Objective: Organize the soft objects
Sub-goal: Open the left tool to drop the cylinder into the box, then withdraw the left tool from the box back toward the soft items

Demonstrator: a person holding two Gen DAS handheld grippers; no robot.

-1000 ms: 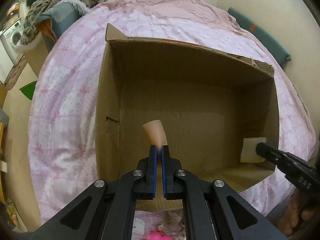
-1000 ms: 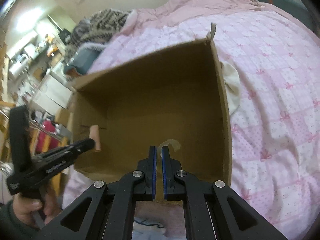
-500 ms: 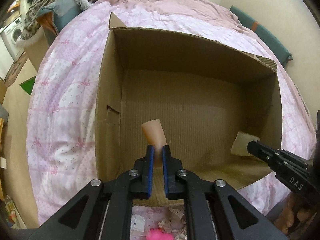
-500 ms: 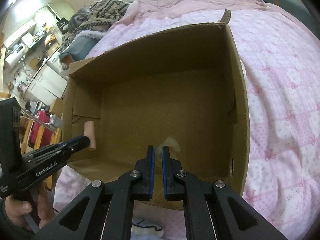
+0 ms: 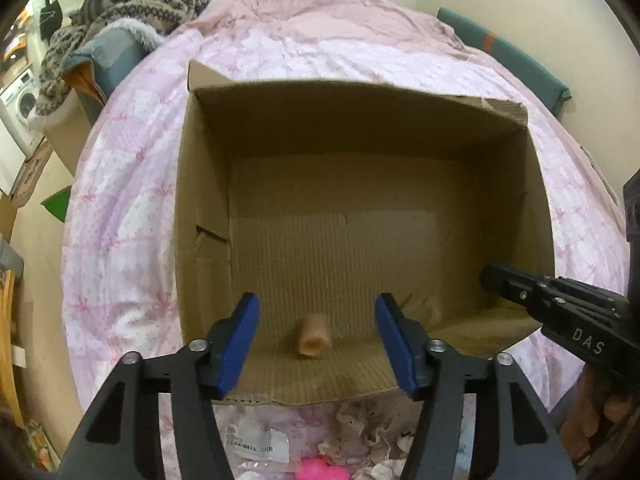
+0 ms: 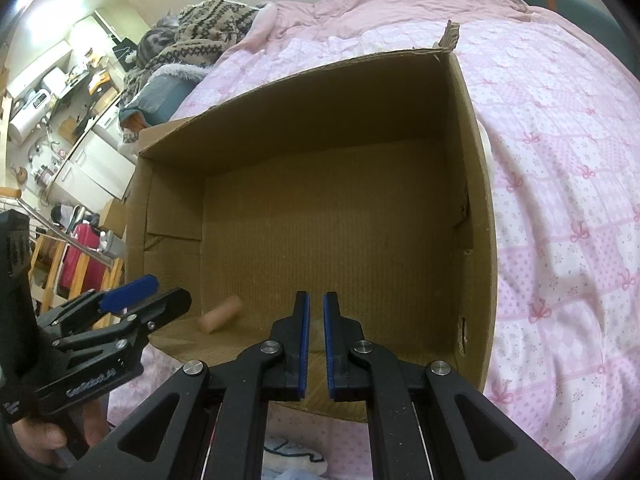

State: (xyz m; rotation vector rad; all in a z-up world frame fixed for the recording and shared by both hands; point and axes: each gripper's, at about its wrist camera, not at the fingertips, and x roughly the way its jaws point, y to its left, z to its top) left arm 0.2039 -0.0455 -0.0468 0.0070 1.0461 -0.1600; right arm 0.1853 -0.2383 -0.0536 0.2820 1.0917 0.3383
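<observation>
Looks like the drop-off step of tidying the soft stuff into the cardboard box (image 5: 200, 200) sitting on the pink quilted bedspread (image 5: 120, 200). The left gripper (image 5: 316, 340) is opening its jaws right now, with nothing pinched between the blue pads; the little peach-coloured soft tube (image 5: 312, 338) lies on the box floor near the front wall, clear of both fingers. The right gripper (image 6: 316, 344) hangs over the near edge of the box with its jaws narrowed to a thin slit, and I can't make out anything in them (there's a pale shape on the box floor just past the tips, too dim to call). Next move, I'd guess: pull back and fetch another piece from the lacy pile (image 5: 368, 432) and pink toy (image 5: 320, 470) in front of the box. Readable text: "DAS" on the right gripper's body as seen from the left camera; the lettering on the left one's is too blurry, and a barcode label on a plastic packet (image 5: 256, 444) isn't legible.
</observation>
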